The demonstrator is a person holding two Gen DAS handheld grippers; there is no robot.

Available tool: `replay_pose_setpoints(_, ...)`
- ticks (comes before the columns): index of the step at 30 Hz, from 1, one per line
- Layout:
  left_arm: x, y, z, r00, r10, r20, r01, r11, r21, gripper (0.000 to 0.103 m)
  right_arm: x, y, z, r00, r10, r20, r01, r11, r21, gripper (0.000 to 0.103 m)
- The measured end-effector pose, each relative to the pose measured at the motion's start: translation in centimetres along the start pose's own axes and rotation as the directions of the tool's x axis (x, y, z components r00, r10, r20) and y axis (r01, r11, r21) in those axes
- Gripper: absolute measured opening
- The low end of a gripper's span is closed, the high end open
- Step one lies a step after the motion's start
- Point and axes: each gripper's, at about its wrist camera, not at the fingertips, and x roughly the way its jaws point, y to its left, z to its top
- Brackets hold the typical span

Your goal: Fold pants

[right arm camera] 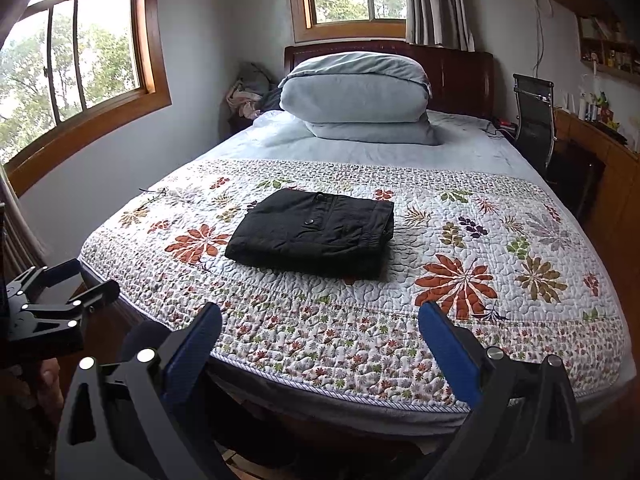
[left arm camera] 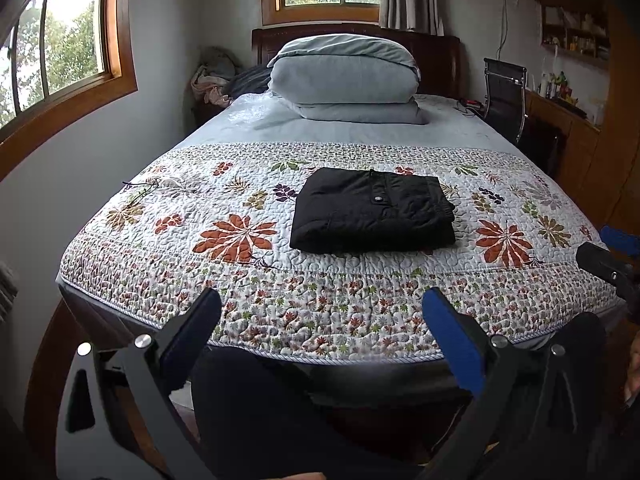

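The black pants (left arm camera: 374, 210) lie folded into a compact rectangle on the flowered quilt (left arm camera: 240, 280) that covers the foot half of the bed (right arm camera: 480, 148). They sit near the middle of the quilt, a little closer to its head-side edge than to the foot edge, with a snap button facing up on top.

The left gripper (left arm camera: 320, 320) is held off the foot edge of the bed, its blue-padded fingers (left arm camera: 452, 332) spread wide with nothing between them. The right gripper (right arm camera: 320, 324) is likewise held off the foot edge, fingers wide apart and empty. Both are well apart from the pants.

At the head of the bed a folded pale blue blanket stack (left arm camera: 344, 80) rests against the dark headboard (right arm camera: 460, 76). A black chair (right arm camera: 534, 116) stands beside the bed's right edge near a wooden desk (right arm camera: 600, 140). Windows (left arm camera: 60, 52) show trees outside.
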Motion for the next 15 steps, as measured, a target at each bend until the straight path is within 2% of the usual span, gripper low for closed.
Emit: replay_pose_setpoints(15,0.03,-0.03,0.09,1.000,0.001,-0.001,-0.001,1.000,0.001,0.100,0.01,-0.01,0.02,1.000,0.002,0.000,-0.002,1.000,-0.004,0.099)
